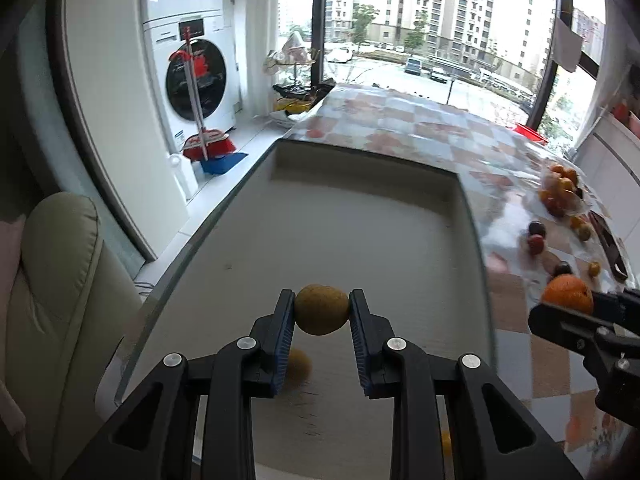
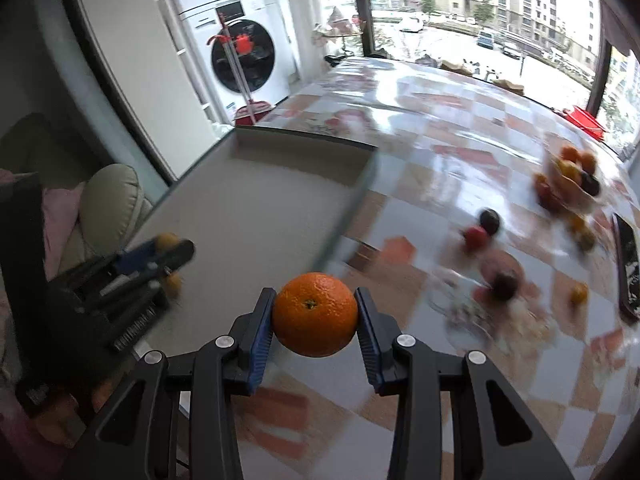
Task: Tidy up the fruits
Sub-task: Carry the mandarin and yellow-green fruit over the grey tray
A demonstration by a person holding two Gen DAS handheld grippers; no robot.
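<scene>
My left gripper (image 1: 322, 310) is shut on a small yellow-brown fruit (image 1: 321, 309), held over the pale grey tray (image 1: 360, 240). A blurred yellow fruit (image 1: 298, 364) lies on the tray floor just below the left finger. My right gripper (image 2: 315, 314) is shut on an orange (image 2: 315, 314), above the checked tablecloth (image 2: 440, 160) beside the tray's right rim (image 2: 348, 216). From the left wrist view the same orange (image 1: 568, 294) shows at the right, in the right gripper. In the right wrist view the left gripper (image 2: 160, 256) appears blurred over the tray.
Loose dark and red fruits (image 2: 484, 224) and small yellow ones (image 2: 579, 293) lie on the cloth, with a heap of oranges (image 2: 572, 168) at the far right. A black phone (image 2: 626, 264) lies near the table's right edge. A beige chair (image 1: 60, 280) stands left of the tray.
</scene>
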